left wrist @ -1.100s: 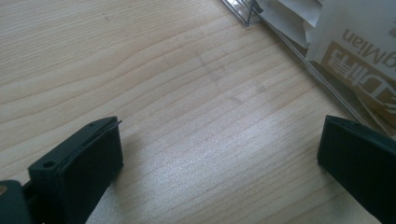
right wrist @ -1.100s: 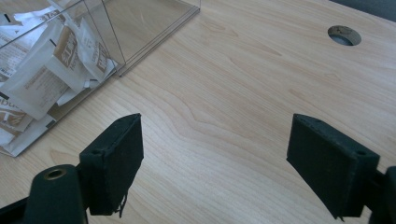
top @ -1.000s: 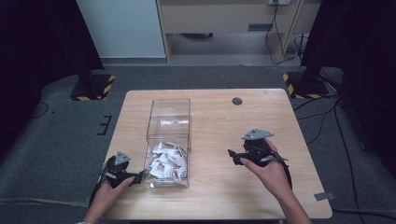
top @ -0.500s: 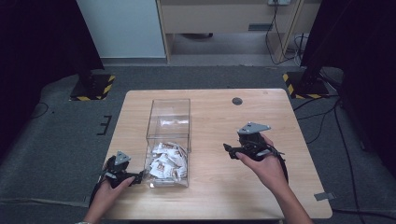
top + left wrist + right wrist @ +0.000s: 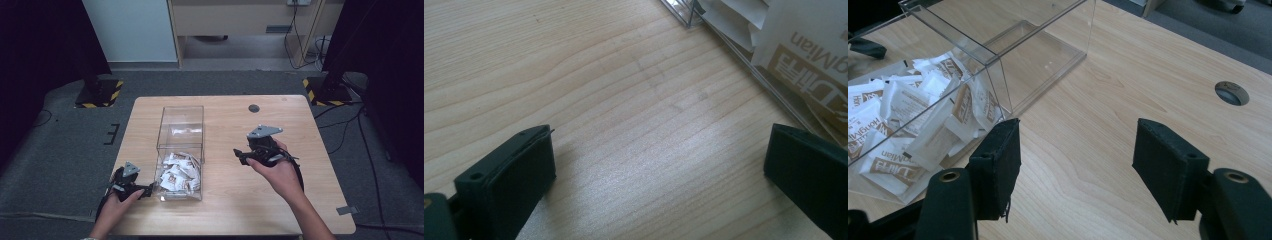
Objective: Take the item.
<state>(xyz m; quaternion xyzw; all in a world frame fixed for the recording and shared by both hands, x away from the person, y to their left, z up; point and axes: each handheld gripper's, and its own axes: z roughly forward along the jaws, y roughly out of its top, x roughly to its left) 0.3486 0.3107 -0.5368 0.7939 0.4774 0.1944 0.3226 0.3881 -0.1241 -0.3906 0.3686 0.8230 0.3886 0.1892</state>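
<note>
Spreading wide, the wooden table (image 5: 225, 220) leaves bare room right of the clear box (image 5: 181, 150); sachets (image 5: 179, 172) fill its near end; right gripper (image 5: 239, 154) hovers with jaws apart; left gripper (image 5: 150, 189), spread, sits just beside the box's near-left corner.

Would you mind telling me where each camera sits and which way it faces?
High view: above the person's side, looking forward and down on the table; forearms, left gripper and right gripper show.
Left gripper view: on the left gripper, looking down at the wood beside the box; its open jaws show.
Right gripper view: on the right gripper, facing the box and sachets; open jaws show.
Shared: all three show the box and sachets.
</note>
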